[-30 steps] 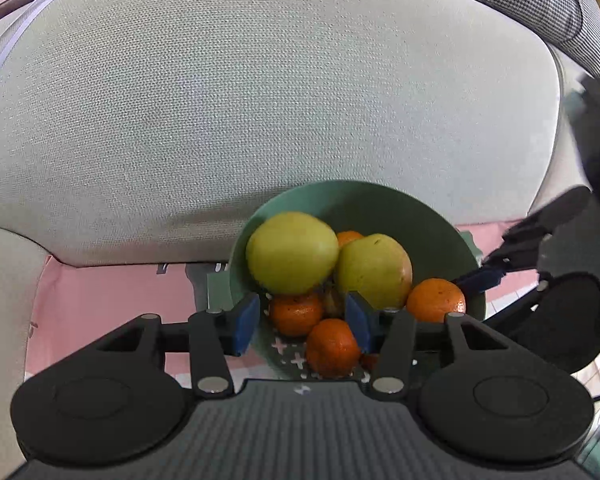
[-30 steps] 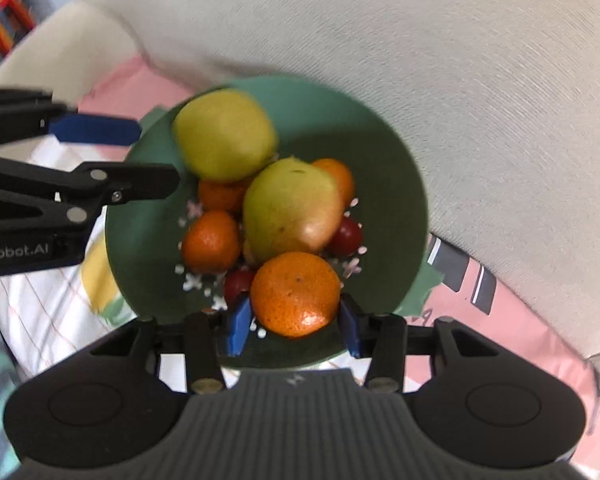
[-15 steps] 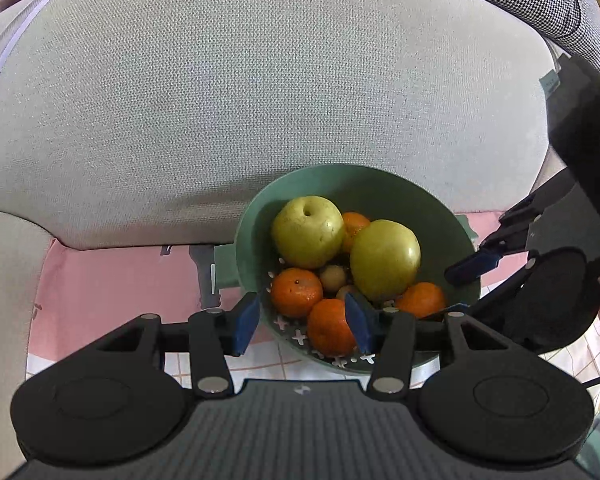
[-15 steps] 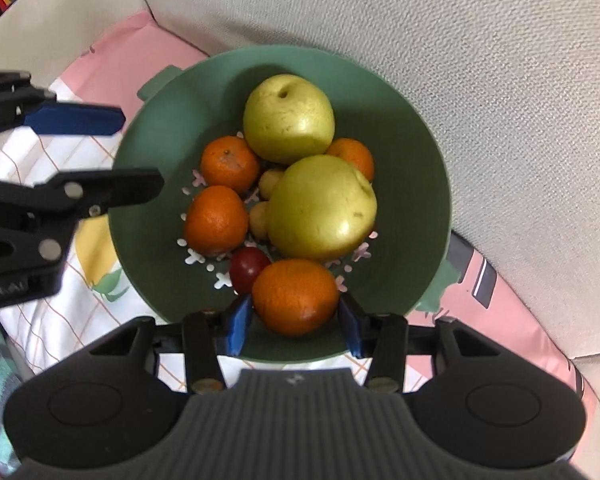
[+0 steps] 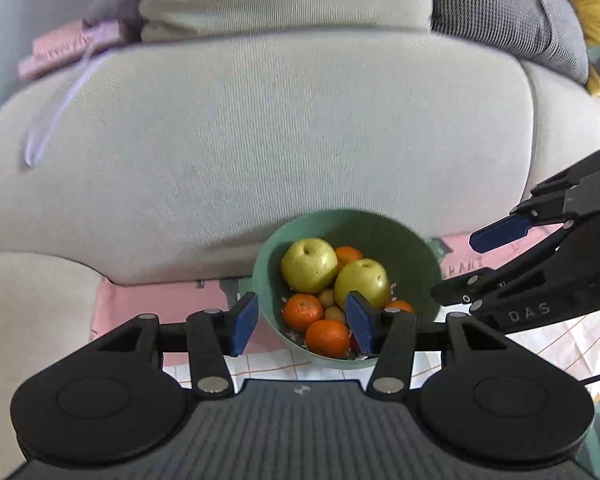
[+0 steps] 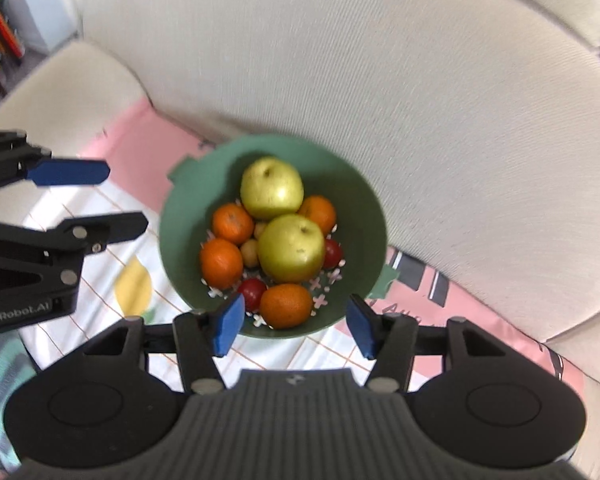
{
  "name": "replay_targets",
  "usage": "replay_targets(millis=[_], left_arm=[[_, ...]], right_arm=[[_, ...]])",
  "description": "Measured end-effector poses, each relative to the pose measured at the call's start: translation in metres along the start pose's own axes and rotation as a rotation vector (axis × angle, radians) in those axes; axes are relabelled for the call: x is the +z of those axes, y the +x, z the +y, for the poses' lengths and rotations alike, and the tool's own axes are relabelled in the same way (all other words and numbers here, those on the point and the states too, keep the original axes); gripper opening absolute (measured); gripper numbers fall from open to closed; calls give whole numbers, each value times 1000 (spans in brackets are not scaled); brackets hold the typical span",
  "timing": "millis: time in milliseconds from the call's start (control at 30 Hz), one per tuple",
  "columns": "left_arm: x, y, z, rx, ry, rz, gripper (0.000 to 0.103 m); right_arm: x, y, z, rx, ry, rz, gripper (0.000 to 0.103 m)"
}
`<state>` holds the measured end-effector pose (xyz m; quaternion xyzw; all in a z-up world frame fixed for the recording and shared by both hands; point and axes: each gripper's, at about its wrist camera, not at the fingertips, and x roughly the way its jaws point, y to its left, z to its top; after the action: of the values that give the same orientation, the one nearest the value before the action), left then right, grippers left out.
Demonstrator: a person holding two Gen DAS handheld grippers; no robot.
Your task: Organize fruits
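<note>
Right tool (image 6: 294,322) nearest: jaws wide apart, empty, hovering over the near rim of the bowl (image 6: 364,216). Left tool (image 5: 302,322) likewise spread, empty, pads (image 5: 244,322) either side of the bowl's near edge without touching it, so far as can be told.

Bowl green, on a pink and checked cloth (image 6: 140,160) spread over a sofa seat, at centre in both views. Inside, right-wrist view: orange (image 6: 286,306) at 6 o'clock, red fruit (image 6: 253,290) just beside it at 7, second orange (image 6: 221,263) at 8, third (image 6: 233,223) at 10, fourth (image 6: 318,214) at 2. Two yellow-green apples: one (image 6: 292,249) at centre, other (image 6: 272,184) at 12. Small tan fruit (image 6: 250,252) wedged between them; another red fruit (image 6: 332,253) at 3, half hidden. White cross-shaped holes on the bowl floor.

Beyond, sofa back (image 5: 280,140) filling the far field; dark cushion (image 5: 500,12) at 1 o'clock in left view.

Progress, judged: all visible fruit gathered in the bowl, none loose on cloth. Collecting looks done. Possibly left: sorting by kind, or moving the bowl; cannot tell which is meant.
</note>
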<state>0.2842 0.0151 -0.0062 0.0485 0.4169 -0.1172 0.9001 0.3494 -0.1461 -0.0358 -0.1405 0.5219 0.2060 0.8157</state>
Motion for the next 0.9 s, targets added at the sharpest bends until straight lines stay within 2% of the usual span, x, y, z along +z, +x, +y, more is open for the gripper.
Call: replay_targets(millis=[67, 100, 133, 267, 433, 500, 667, 767, 900], left_arm=[[-1, -16, -1, 21, -10, -23, 62], [-2, -25, -2, 35, -14, -43, 62], [-5, -34, -2, 52, -17, -66, 65], [-14, -72, -8, 113, -22, -167, 74], [-32, -115, -21, 179, -8, -239, 83], [-42, -130, -27, 201, -3, -268, 88], [-65, -153, -40, 274, -9, -314, 90], [-83, -161, -43, 313, -28, -323, 92], [-103, -158, -42, 300, -66, -286, 94]], right_arm=[[-6, -23, 1, -9, 26, -66, 55], [-10, -35, 2, -14, 41, -101, 59], [-15, -46, 3, -15, 60, -139, 62], [-40, -88, 12, -23, 129, -274, 66], [-78, -132, 37, -53, 164, -424, 80], [-92, -145, 49, -61, 186, -475, 81], [-127, -168, 76, -110, 230, -561, 83], [-148, -176, 88, -119, 251, -599, 89], [-171, -178, 101, -159, 257, -635, 89]])
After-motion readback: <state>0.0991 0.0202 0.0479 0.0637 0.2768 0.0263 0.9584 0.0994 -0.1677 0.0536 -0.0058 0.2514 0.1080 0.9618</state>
